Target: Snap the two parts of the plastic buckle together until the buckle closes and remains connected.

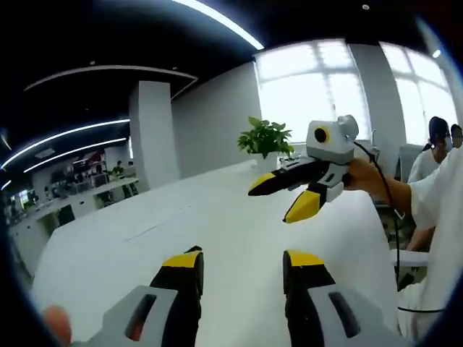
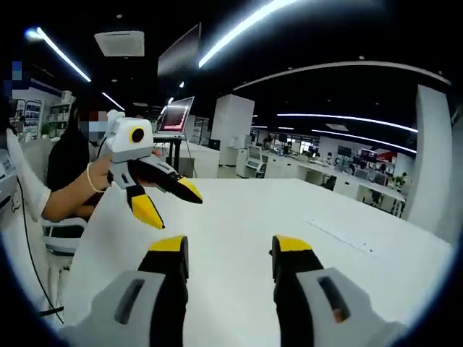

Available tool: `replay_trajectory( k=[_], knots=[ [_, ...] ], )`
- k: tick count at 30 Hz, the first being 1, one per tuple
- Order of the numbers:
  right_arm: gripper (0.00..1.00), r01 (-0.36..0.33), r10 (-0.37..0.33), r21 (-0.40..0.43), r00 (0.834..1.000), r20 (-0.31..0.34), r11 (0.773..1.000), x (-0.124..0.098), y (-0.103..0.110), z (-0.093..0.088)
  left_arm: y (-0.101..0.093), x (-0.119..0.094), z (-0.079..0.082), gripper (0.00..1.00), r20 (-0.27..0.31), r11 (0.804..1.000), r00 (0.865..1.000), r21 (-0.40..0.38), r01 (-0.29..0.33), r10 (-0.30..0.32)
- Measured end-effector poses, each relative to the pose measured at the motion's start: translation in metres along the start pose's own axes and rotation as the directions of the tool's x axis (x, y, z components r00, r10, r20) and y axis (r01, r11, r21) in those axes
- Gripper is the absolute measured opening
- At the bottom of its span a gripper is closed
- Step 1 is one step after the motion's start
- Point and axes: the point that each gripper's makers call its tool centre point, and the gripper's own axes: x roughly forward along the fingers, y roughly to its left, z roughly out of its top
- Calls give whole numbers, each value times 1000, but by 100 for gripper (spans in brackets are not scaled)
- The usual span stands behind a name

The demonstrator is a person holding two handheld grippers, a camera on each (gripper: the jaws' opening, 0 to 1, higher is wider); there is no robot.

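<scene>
Left gripper (image 1: 242, 278), right gripper (image 2: 228, 267): yellow-tipped jaws apart, empty, raised over long white table (image 1: 217, 224). Plastic buckle halves: location cannot be told. Advice: lower both, find halves first

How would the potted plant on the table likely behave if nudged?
The potted plant spreads its leaves wide up top, so it probably tips easily. The leaves likely flop. The smooth white table may let it slide.
</scene>
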Motion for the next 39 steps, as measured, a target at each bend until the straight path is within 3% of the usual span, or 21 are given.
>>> replay_trajectory(
  k=[4,8,10,16,19,23,25,26,29,31,35,39],
  knots=[
    [47,36,-37,-12,998,-49,999,-16,15,-6,-16,-12,2,46,15,1000,1000,1,0,0],
    [47,72,-73,-14,995,-73,997,-29,31,-11,-36,-24,11,47,136,997,991,-67,24,-15],
    [49,94,-95,-19,994,-46,995,-36,40,-8,-42,-32,8,47,169,998,986,-70,9,3],
    [58,162,-162,-21,987,-14,987,-62,67,-5,-39,-60,-4,56,184,984,972,-128,-122,144],
    [58,263,-264,-26,965,-8,964,-78,67,-13,-44,-72,-13,64,169,975,967,-153,-163,189],
    [65,358,-358,30,934,-11,933,-98,69,-22,-52,-88,-32,88,104,958,968,-203,-203,228],
    [73,390,-389,36,921,-12,920,-105,72,-21,-51,-96,-36,99,108,941,955,-232,-246,276],
    [75,400,-400,34,916,-16,916,-108,74,-21,-50,-100,-37,98,117,932,945,-242,-271,305],
    [85,434,-432,6,898,-81,901,-118,84,-28,-58,-109,-41,99,120,928,942,-249,-278,315],
    [93,446,-444,13,893,-70,895,-121,89,-26,-62,-114,-42,99,123,924,939,-255,-284,322],
    [93,479,-477,89,878,-43,873,-129,89,-29,-64,-124,-47,99,125,911,926,-265,-315,357],
    [100,507,-500,143,862,-82,850,-130,84,-45,-61,-132,-54,99,106,898,915,-263,-353,390]
  ],
)
